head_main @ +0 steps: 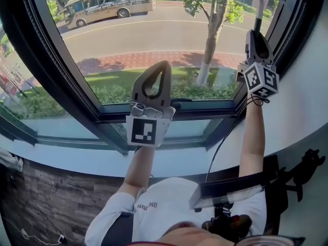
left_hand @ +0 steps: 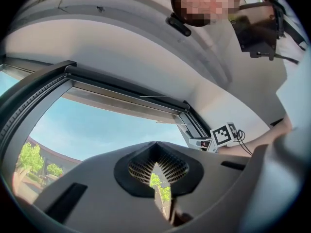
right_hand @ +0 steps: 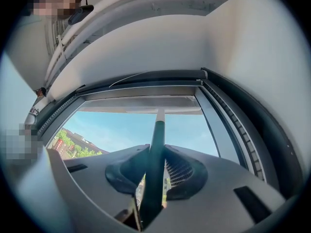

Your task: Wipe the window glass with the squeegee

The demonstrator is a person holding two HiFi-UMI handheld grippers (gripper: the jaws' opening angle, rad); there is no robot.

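Now we hold the right hand-held gripper [right_hand: 156, 149] closed on the dark handle of the squeegee [right_hand: 158, 127]. The handle runs straight ahead from between its jaws, up to the top edge of the window glass [right_hand: 116, 130]. Our left hand-held gripper [left_hand: 156, 145], off to the left of the right one, points up at the same glass with its jaws pressed together and nothing between them.

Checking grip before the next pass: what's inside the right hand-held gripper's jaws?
The dark squeegee handle, clamped there and reaching up across the window glass toward its top edge. The handle's lower end is hidden beneath the jaws.
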